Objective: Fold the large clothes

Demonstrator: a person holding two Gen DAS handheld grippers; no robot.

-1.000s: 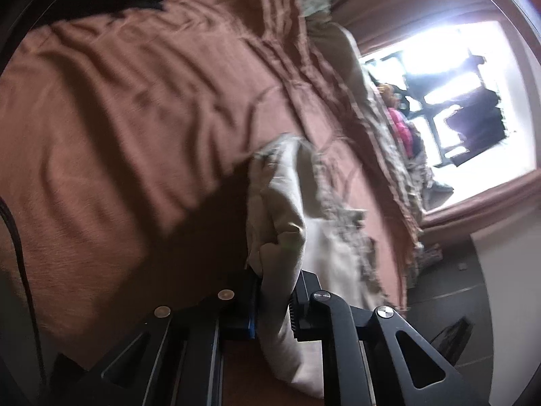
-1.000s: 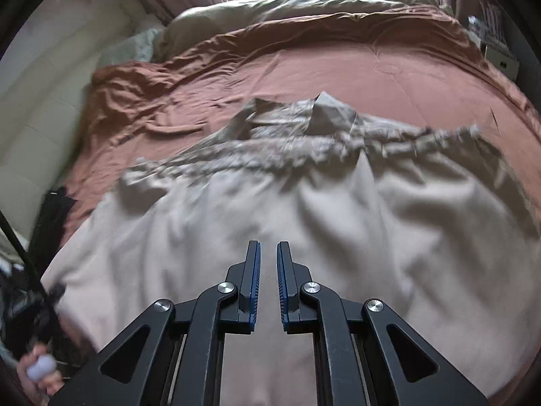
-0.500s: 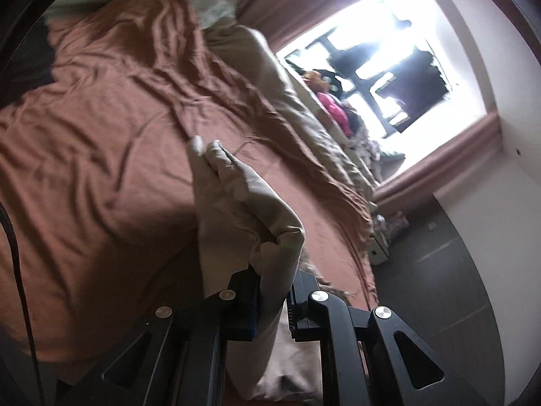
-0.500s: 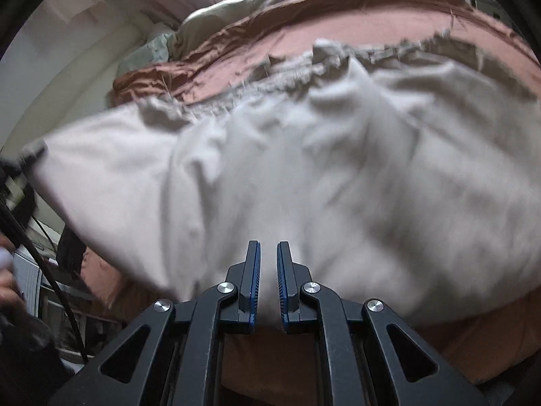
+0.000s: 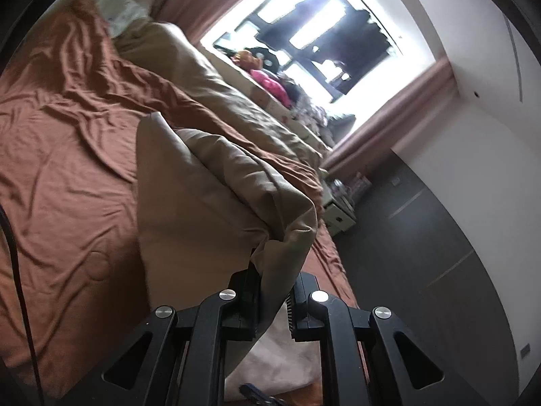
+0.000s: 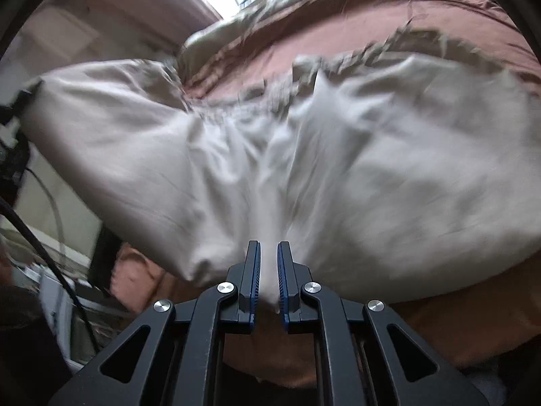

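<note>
A large beige garment (image 6: pixel 304 169) is lifted off a bed with a rust-brown cover (image 5: pixel 67 169). My right gripper (image 6: pixel 268 270) is shut on its near hem, and the cloth billows up in front of it. My left gripper (image 5: pixel 274 291) is shut on a bunched corner of the same beige garment (image 5: pixel 203 209), which rises from the jaws in a tall fold. In the right wrist view the left gripper (image 6: pixel 13 125) shows at the far left edge, holding the cloth's corner.
A tan duvet (image 5: pixel 219 94) lies along the bed's far side under a bright window (image 5: pixel 321 34) with pink curtains. A small white bedside cabinet (image 5: pixel 338 213) stands by the dark floor (image 5: pixel 422 270). Black cables (image 6: pixel 40 237) hang at the left.
Both grippers have risen with the garment, lifting it off the bed. The cloth now spreads between them, and the left wrist view has swung toward the window.
</note>
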